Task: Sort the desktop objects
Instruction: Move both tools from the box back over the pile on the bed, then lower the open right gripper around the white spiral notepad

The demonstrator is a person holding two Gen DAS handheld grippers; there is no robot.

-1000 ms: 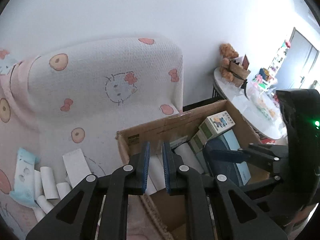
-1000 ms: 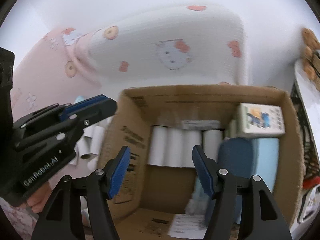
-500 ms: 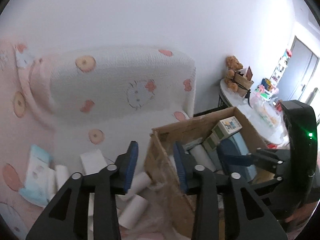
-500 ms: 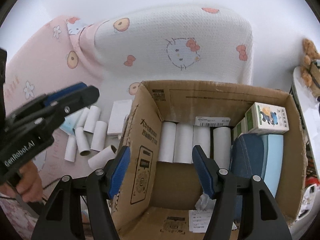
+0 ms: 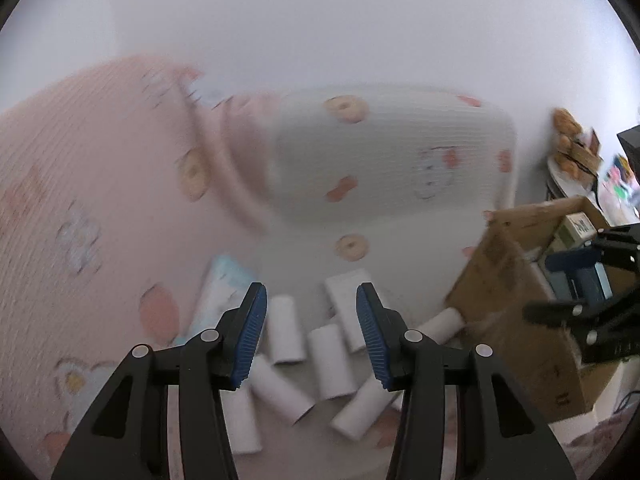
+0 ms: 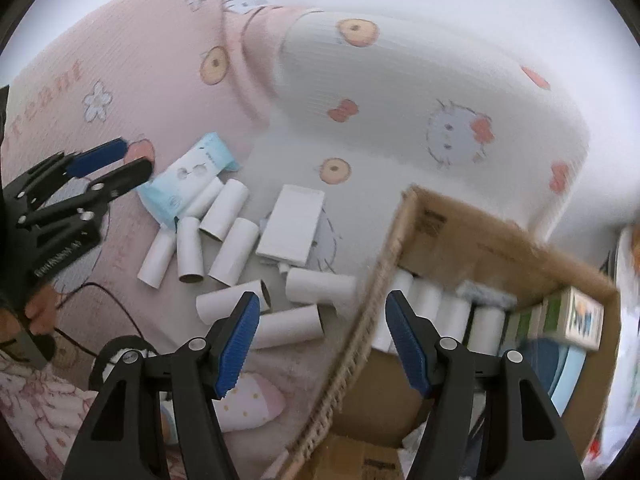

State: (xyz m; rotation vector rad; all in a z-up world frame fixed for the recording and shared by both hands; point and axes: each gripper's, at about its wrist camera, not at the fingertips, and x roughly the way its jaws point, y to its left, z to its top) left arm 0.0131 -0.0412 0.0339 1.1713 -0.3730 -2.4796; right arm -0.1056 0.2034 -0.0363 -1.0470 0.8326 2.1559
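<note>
Several white paper rolls (image 5: 328, 360) lie loose on the bedspread, with a light-blue tissue pack (image 5: 218, 288) and a flat white box (image 5: 348, 304) beside them. My left gripper (image 5: 309, 300) hangs above these rolls; its jaws are opening and nothing is between them. To the right stands a cardboard box (image 6: 480, 236) holding a row of rolls (image 6: 440, 308), a small printed carton (image 6: 580, 320) and a blue item (image 6: 560, 364). My right gripper (image 6: 322, 308) is open and empty over the box's left wall. The loose rolls (image 6: 232, 248) lie left of it.
A large cartoon-cat pillow (image 6: 400, 100) and a pink cushion back the scene against a white wall. A black cable (image 6: 100, 300) and a person's hand (image 6: 38, 312) are at the lower left. A side table with a teddy bear (image 5: 568, 136) stands behind the box.
The left gripper swung left from over the box to above the loose rolls, and its jaws went from nearly shut to wide. The right gripper shifted left and rolled, from the box's inside to its left wall.
</note>
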